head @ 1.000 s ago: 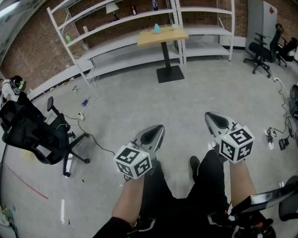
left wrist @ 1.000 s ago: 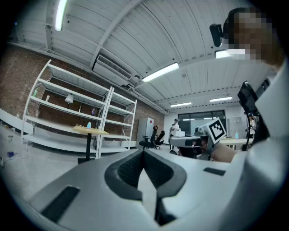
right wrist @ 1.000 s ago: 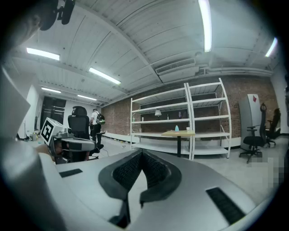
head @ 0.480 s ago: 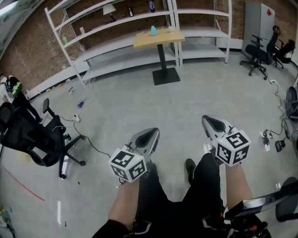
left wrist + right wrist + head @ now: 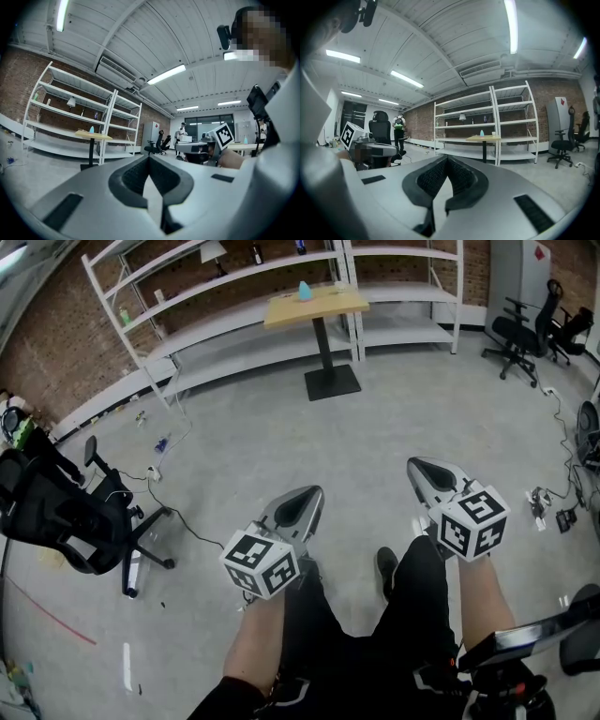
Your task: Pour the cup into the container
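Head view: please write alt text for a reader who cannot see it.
A person holds the left hand-held gripper and the right hand-held gripper, both shut and empty, above a grey floor. Far ahead, a wooden table stands before white shelves.

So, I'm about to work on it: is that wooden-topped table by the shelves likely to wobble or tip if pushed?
Probably a little. The table stands on one slim black post, so a push at its edge could rock it. Its flat square base looks wide and heavy, so tipping right over seems unlikely.
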### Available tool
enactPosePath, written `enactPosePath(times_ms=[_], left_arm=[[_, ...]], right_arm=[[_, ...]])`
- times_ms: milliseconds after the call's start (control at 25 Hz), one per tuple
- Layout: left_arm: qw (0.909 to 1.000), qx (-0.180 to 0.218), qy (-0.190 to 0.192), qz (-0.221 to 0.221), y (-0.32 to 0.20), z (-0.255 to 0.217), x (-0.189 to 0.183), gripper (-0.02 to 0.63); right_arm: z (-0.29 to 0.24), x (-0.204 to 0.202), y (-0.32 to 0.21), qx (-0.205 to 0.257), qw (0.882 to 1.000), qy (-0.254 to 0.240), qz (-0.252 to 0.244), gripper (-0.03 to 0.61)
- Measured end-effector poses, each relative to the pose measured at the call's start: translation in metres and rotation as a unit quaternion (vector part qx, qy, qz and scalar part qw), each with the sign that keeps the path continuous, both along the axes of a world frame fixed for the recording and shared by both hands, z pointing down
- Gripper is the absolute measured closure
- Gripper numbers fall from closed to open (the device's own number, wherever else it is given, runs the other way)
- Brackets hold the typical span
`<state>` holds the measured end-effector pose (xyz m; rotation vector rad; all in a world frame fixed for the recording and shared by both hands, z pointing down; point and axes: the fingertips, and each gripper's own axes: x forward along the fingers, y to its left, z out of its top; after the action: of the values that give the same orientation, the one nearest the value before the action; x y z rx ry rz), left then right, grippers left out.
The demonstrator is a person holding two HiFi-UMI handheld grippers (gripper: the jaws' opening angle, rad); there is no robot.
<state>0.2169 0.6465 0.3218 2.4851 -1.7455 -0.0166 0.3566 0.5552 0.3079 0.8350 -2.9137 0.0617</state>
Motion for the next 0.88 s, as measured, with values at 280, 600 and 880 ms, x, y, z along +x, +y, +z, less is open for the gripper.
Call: enactPosePath(times_ms=[280,600,880], left_arm=[[0.9999,-0.012,0.002,0.005,-0.007,0.014,-0.006,0.613],[0.9996,-0.028,0.007,0.008,-0.053,0.029,-0.011,0.612],[0.9993,-0.03,-0.009,0.021,-0.091,0.018,-0.024,0.612]], right_arm=[[0.013,-0.007,-0.013,-0.02,1.0,-0.007,0.008,0.578],[0.034,-0.019,-0.056,-0.045,0.999,-0.012,-0.001,0.578],[0.024,-0.036,-0.092,-0.04,0.999,-0.021,0.001,0.577]])
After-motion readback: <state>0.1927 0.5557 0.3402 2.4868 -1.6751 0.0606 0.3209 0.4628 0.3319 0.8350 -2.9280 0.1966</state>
